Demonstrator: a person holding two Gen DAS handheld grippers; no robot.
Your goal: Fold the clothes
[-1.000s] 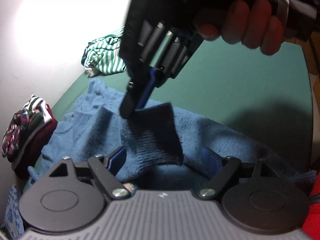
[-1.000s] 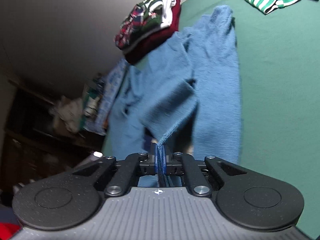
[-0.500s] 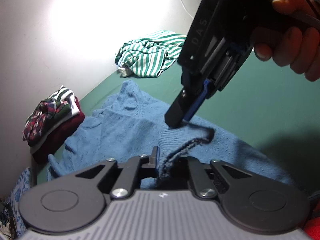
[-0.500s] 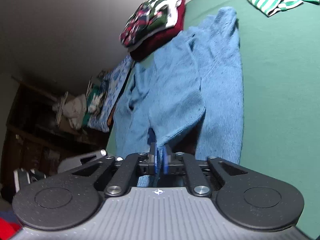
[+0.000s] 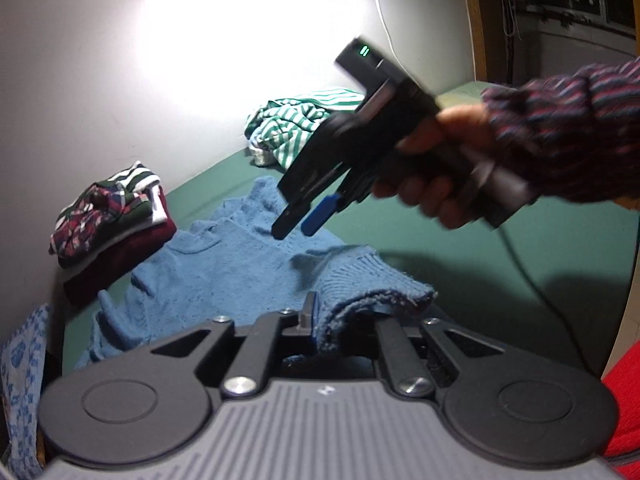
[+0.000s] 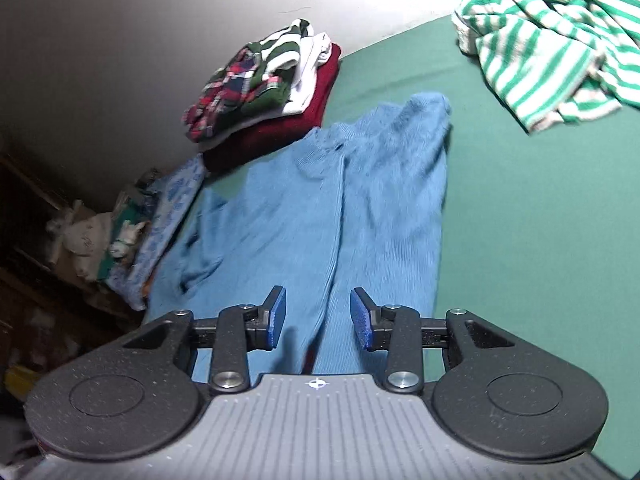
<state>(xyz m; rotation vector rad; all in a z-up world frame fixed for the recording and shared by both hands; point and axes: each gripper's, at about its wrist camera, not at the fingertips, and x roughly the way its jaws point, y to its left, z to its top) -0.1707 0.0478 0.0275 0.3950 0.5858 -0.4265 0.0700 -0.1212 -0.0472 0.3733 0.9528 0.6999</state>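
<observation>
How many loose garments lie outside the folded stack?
2. The blue sweater is spread on the green bed, one edge held in the left gripper. The striped top lies crumpled near the wall. Others may be hidden out of view.

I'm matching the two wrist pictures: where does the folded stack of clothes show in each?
Left wrist: the folded stack sits at middle left, against the wall.
Right wrist: the stack sits upper centre-left.
Shared landmark: the blue sweater beside it.
</observation>
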